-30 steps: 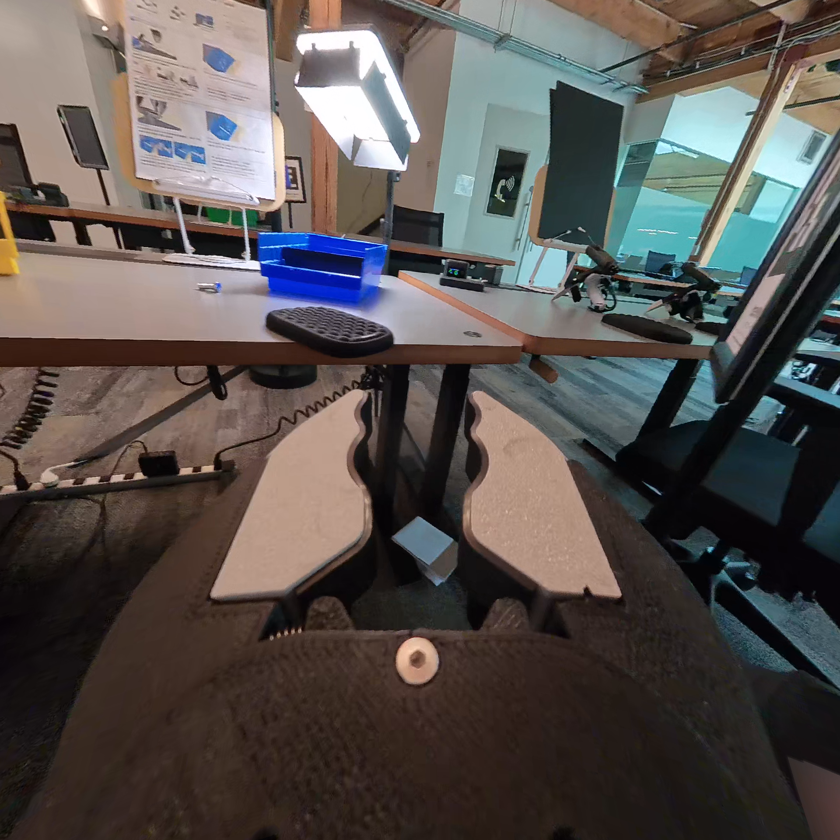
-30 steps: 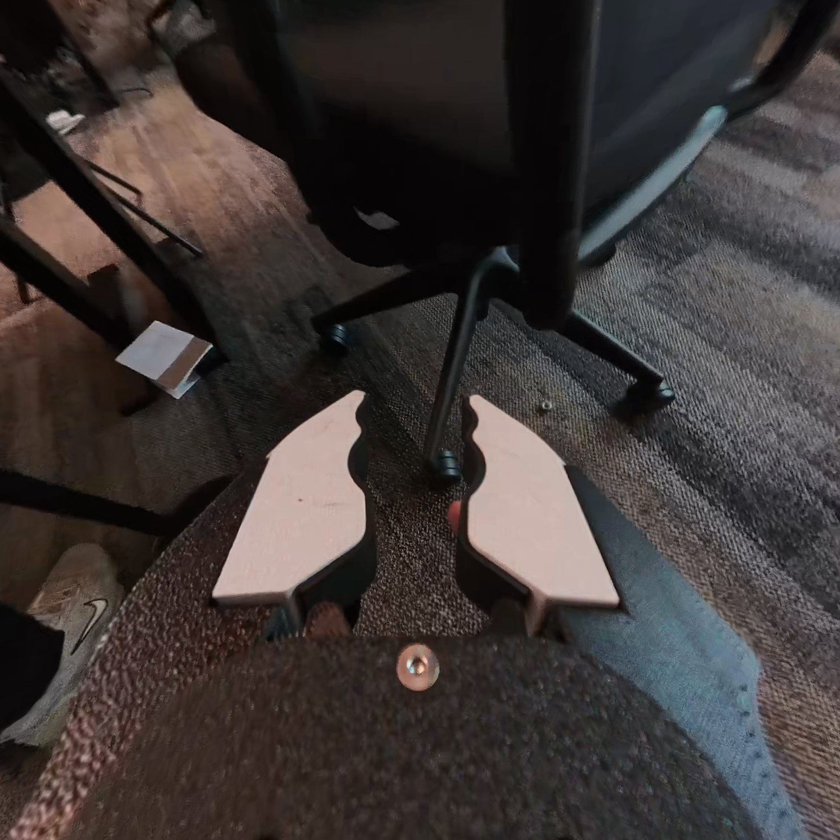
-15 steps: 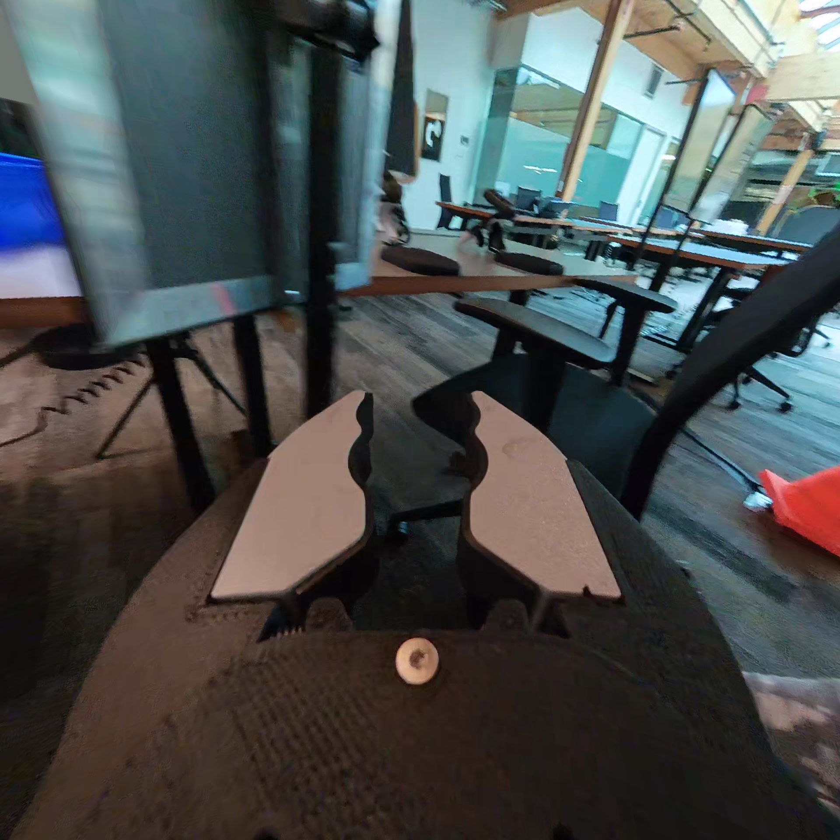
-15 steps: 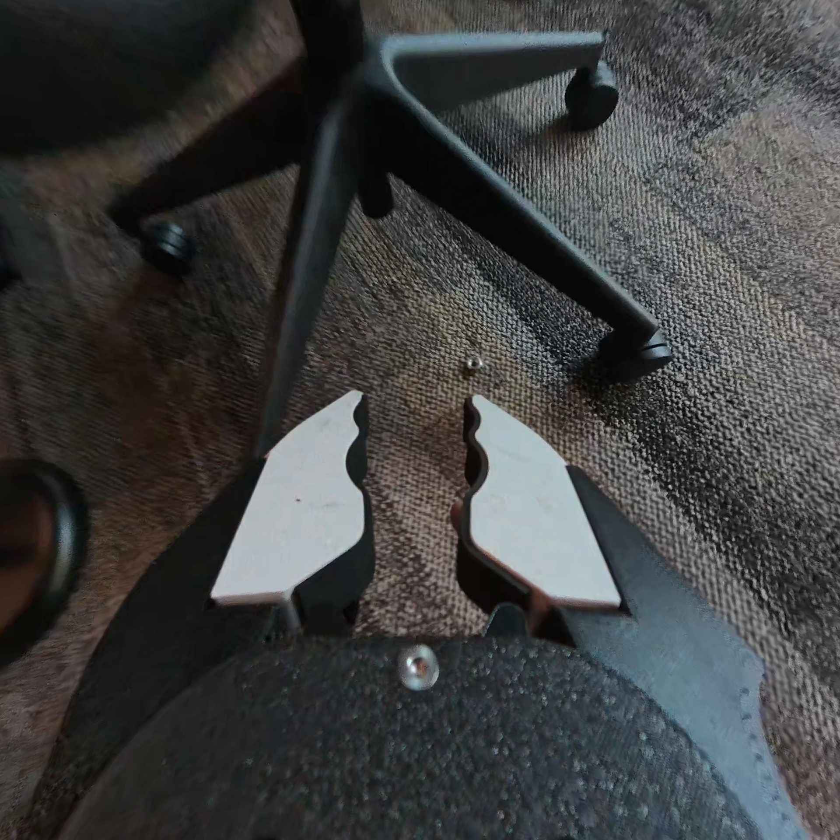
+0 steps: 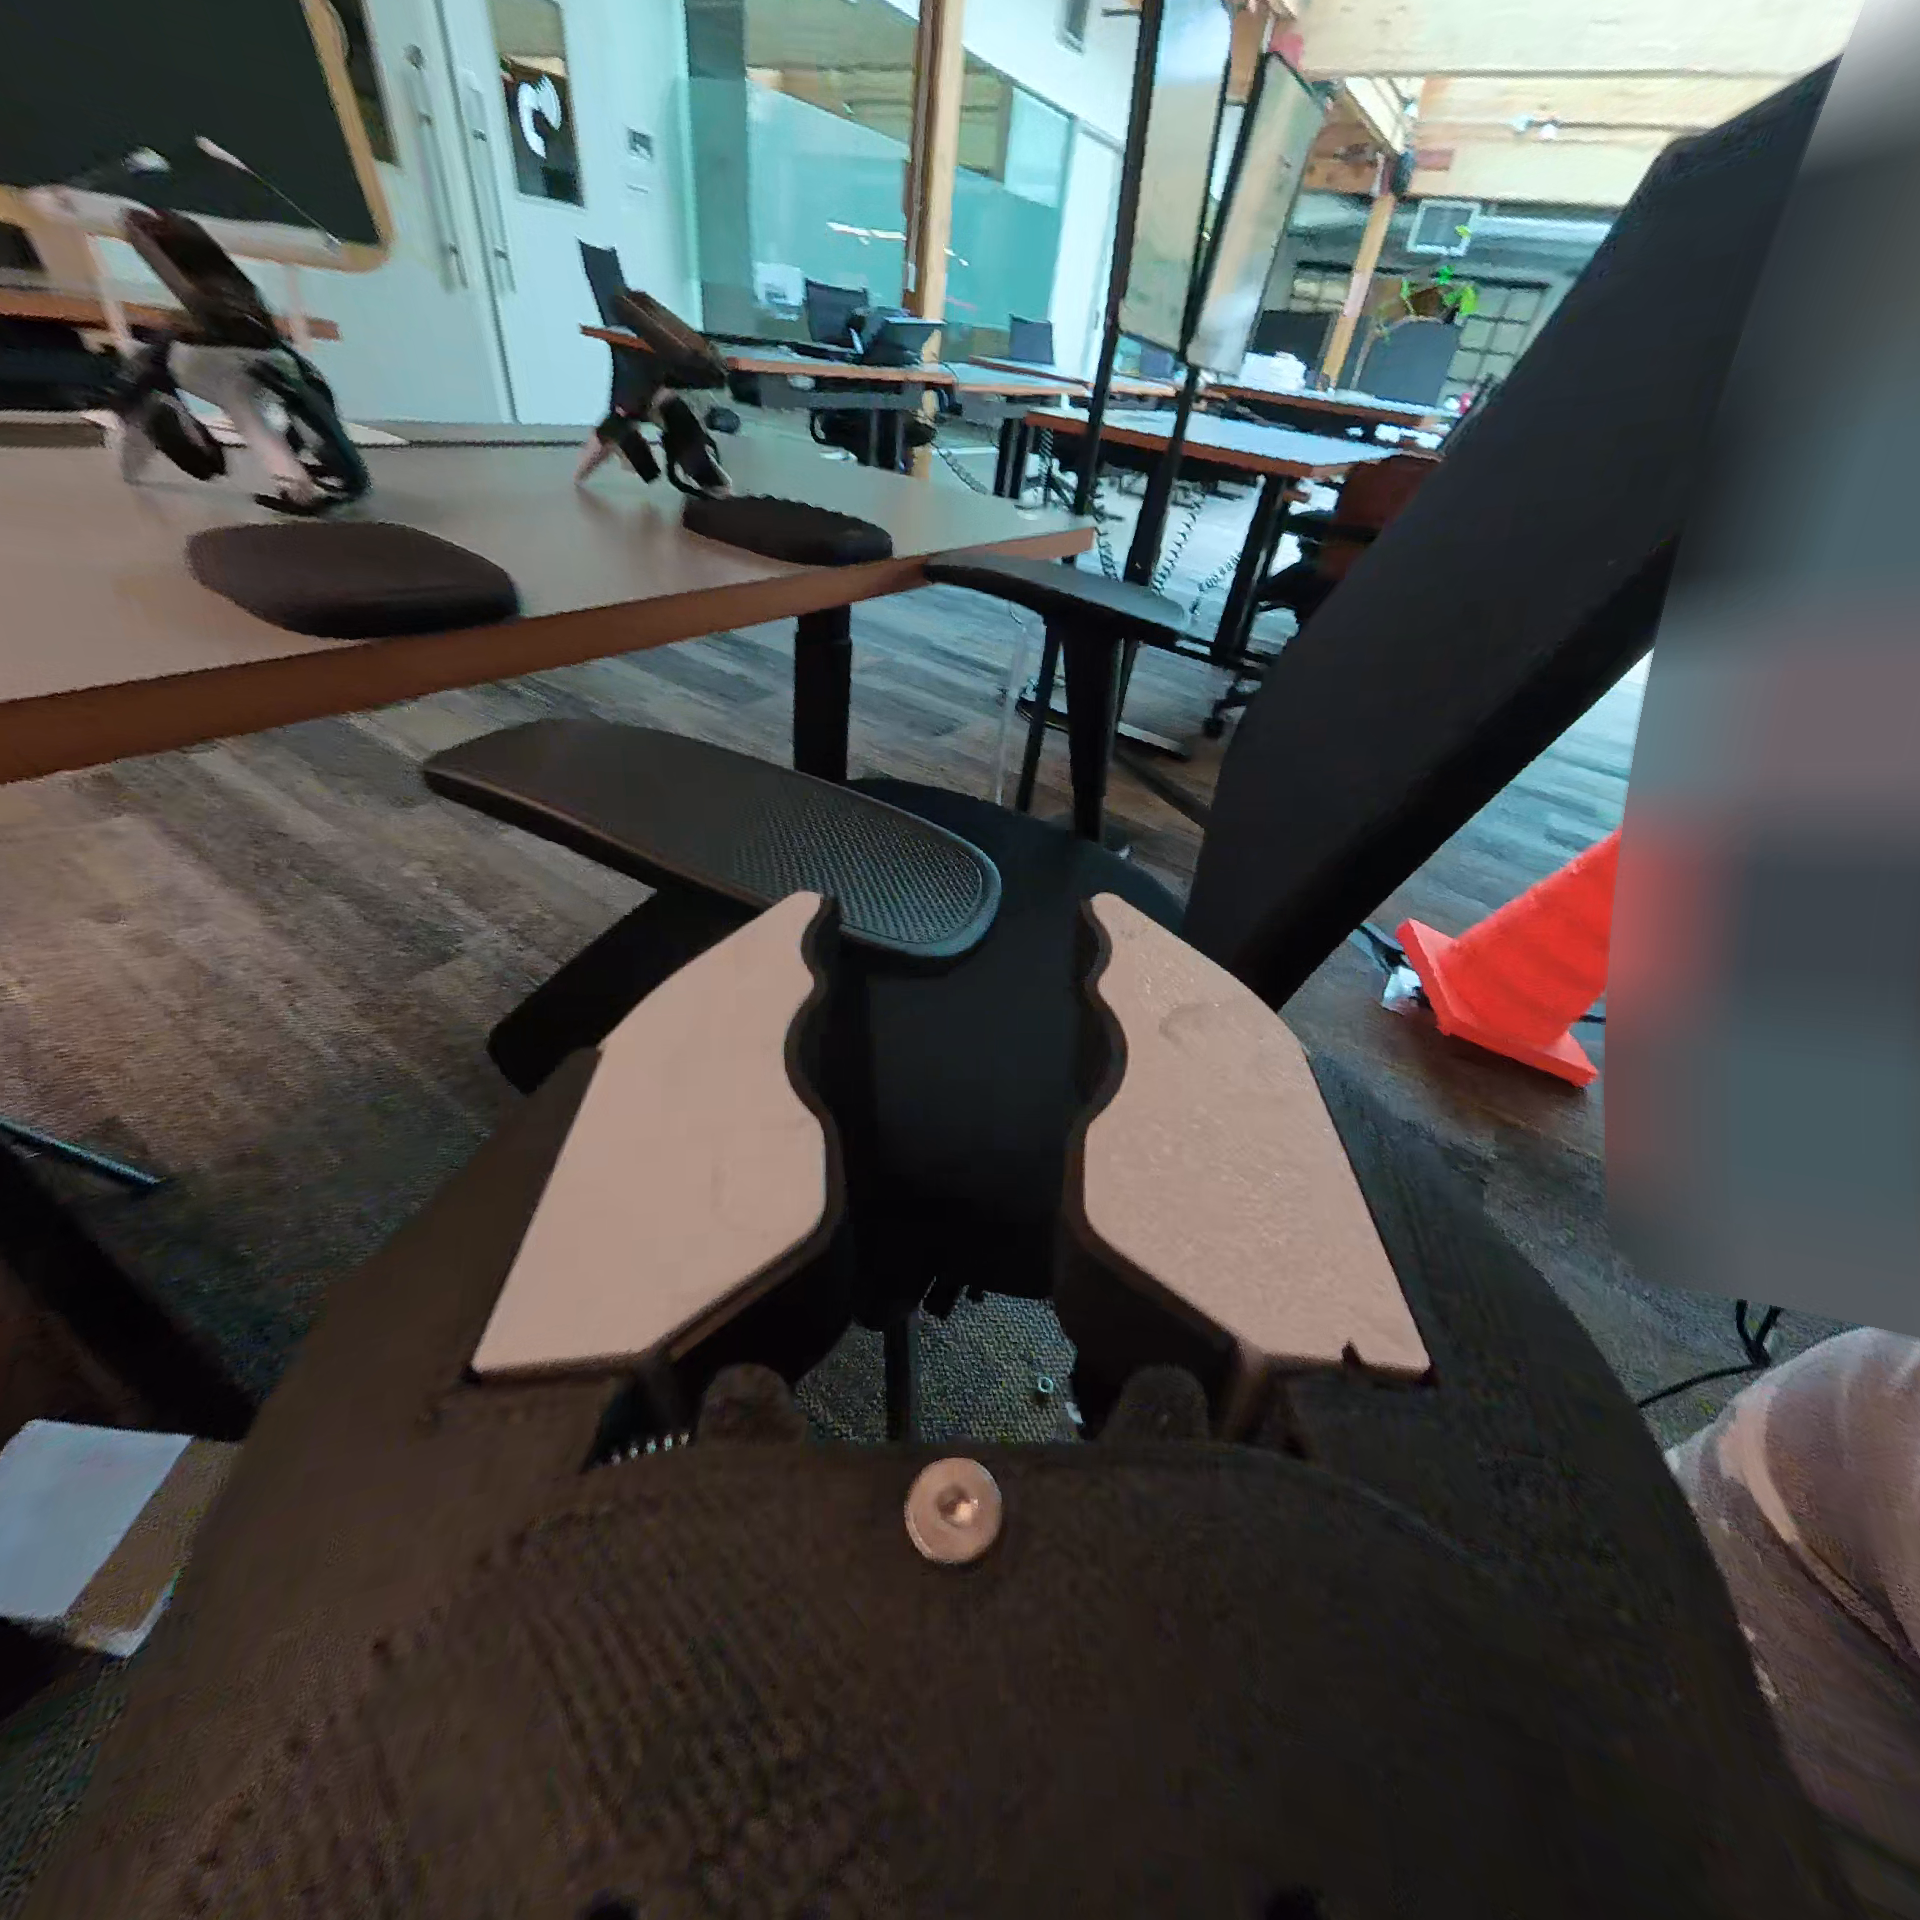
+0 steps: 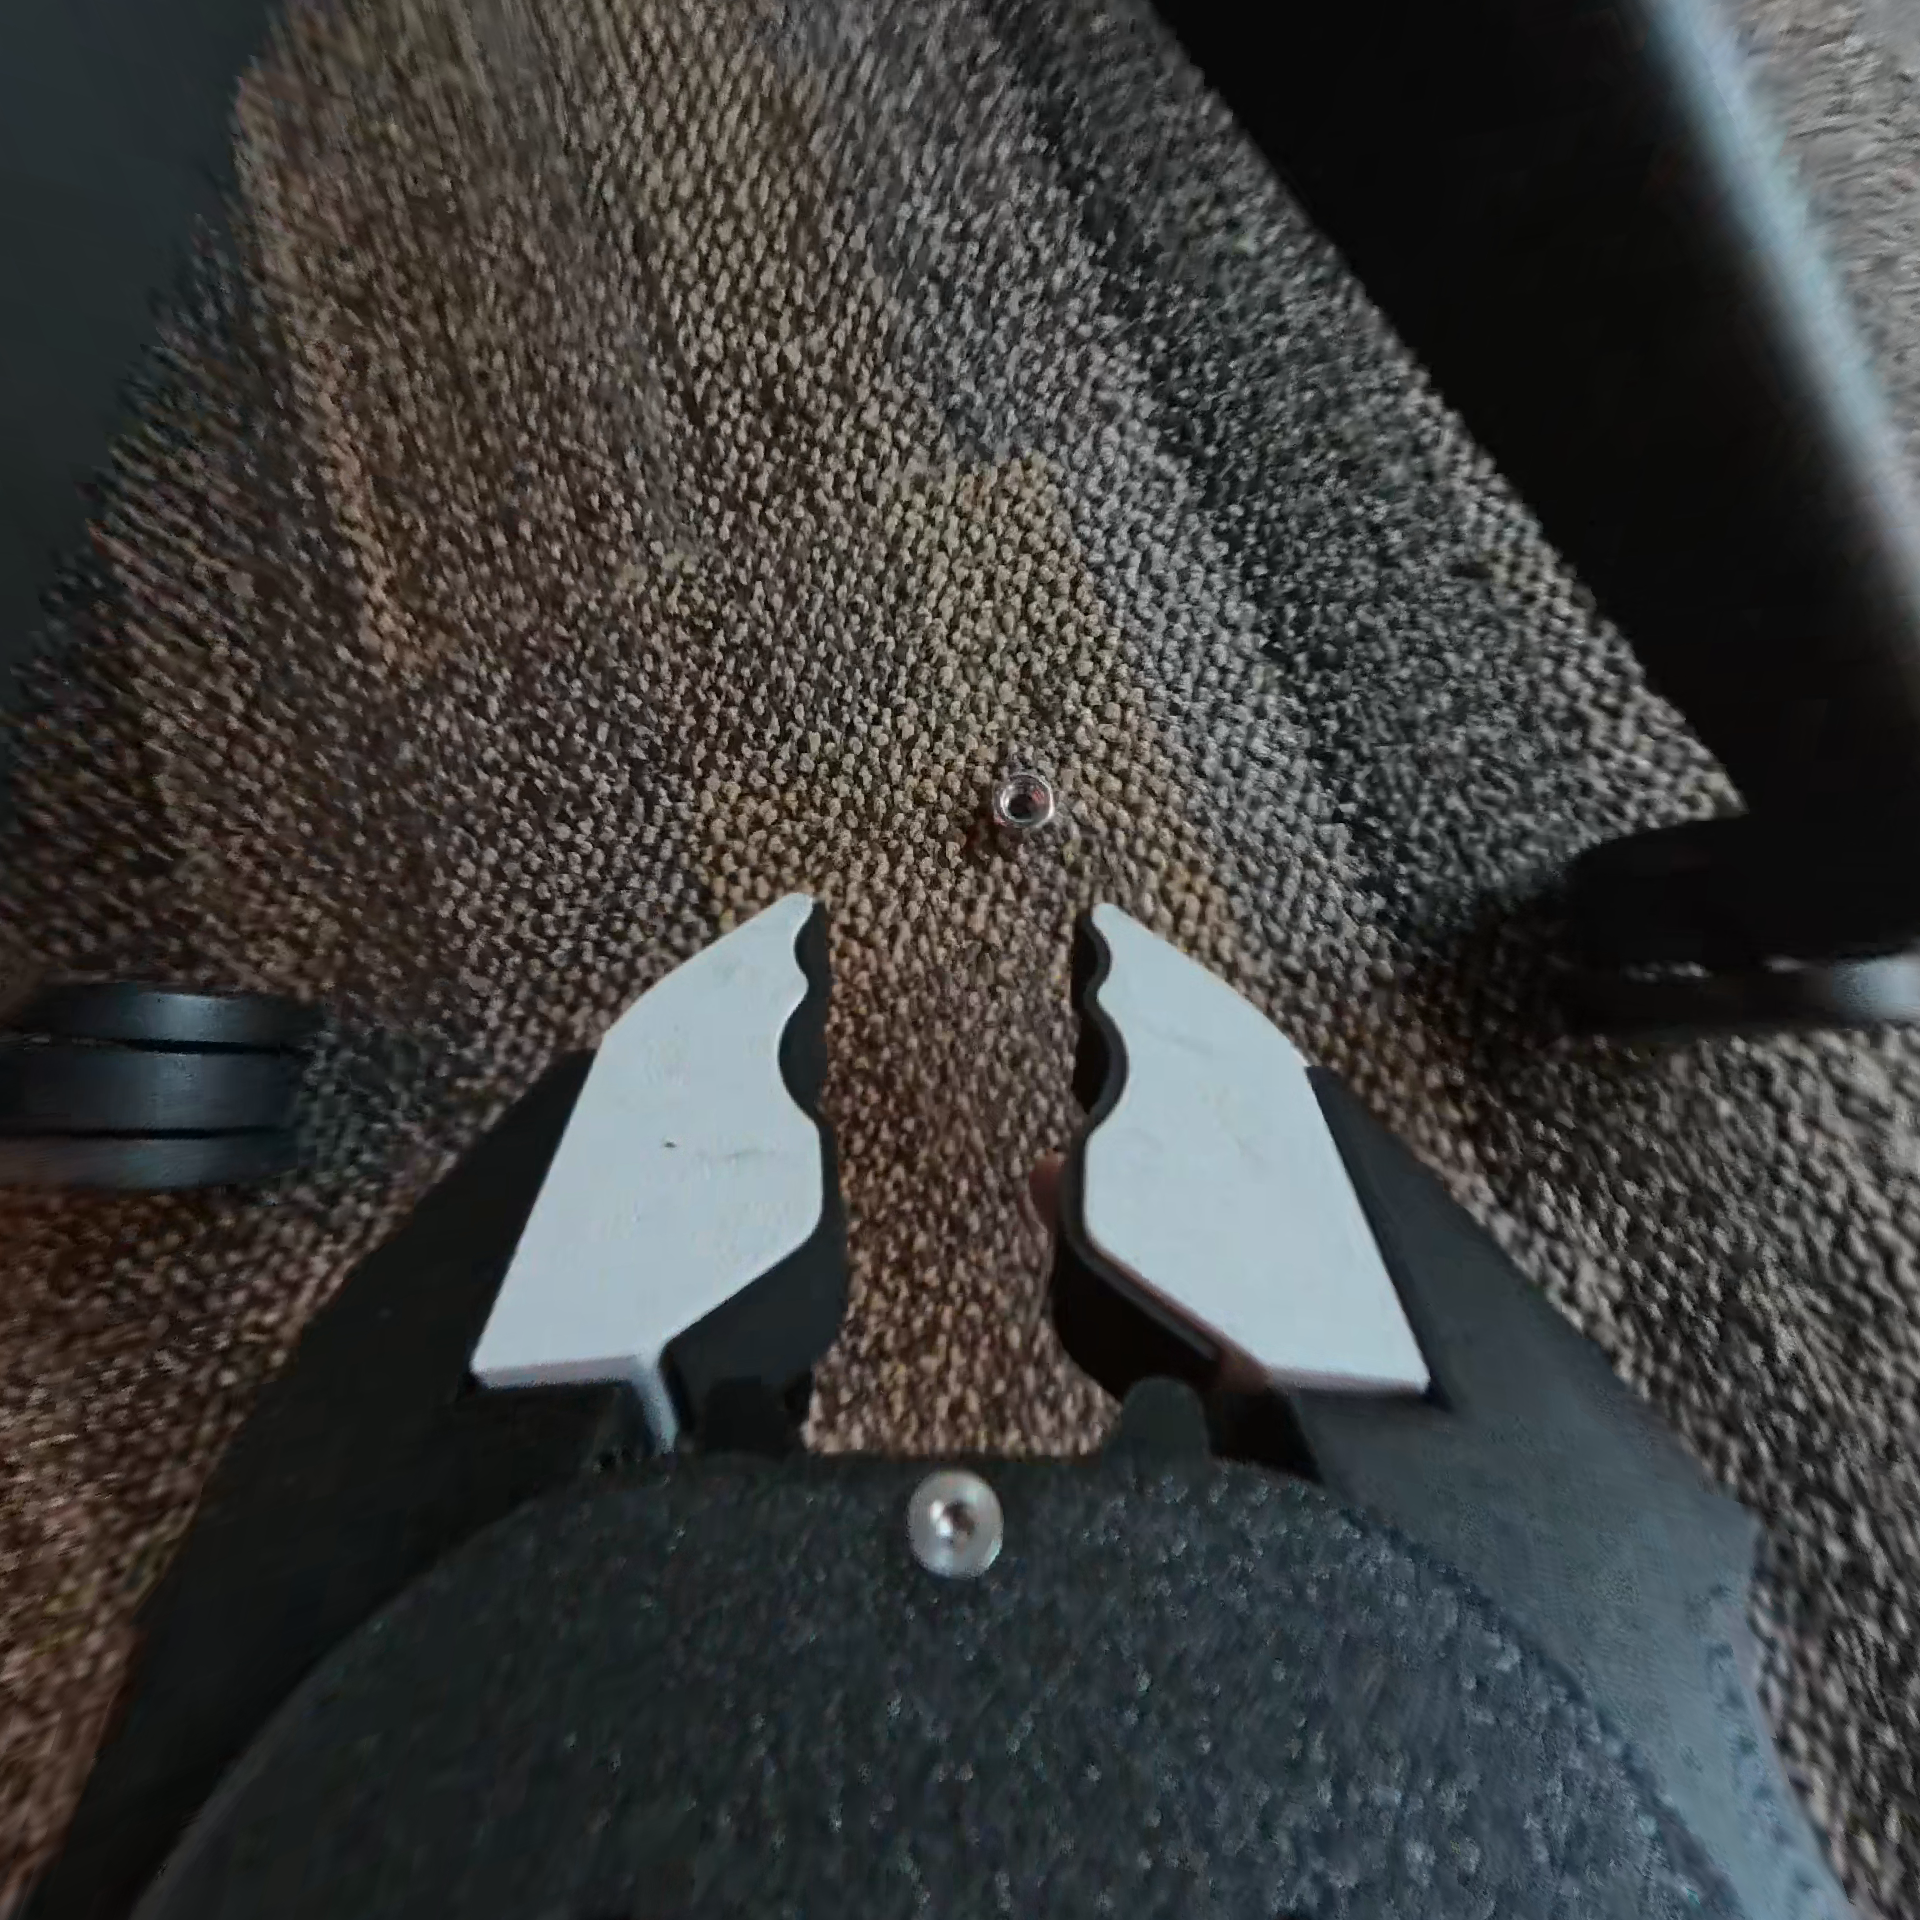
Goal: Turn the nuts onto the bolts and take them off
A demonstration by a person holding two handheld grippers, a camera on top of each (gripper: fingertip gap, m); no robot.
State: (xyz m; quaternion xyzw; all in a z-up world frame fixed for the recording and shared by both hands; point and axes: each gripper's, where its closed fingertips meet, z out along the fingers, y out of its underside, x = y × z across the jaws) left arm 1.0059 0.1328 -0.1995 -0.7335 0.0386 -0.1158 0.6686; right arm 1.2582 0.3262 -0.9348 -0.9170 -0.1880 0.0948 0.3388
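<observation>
Right now my right tool [image 6: 951,920] hangs low over the carpet [image 6: 727,520], jaws spread and empty, with the nut [image 6: 1023,802] lying on the pile just beyond the fingertips and a touch to the right of the gap. It is a tiny silver ring, hole facing up. A chair caster [image 6: 156,1091] sits at the left edge and a chair leg [image 6: 1714,914] crosses the right.

My left tool [image 5: 956,925] is also open and holds nothing; it points over a chair armrest [image 5: 748,831] toward a desk [image 5: 582,582], well clear of the work. An orange cone [image 5: 1507,966] stands on the floor to its right. No bolt shows in either view.

As I judge it, the risk is the pickup itself. The nut is small and half bedded in the loops, so broad pads closing over it could skate across the top, press it deeper, or flick it under the chair base. Being off the centre line, it could be caught by one finger only and knocked aside.

Half a second ago the right wrist view took in most of the chair base and the nut was a speck; now carpet fills it and the nut lies closer to the tips. The left view has swung from a blurred stand to the armrest.
</observation>
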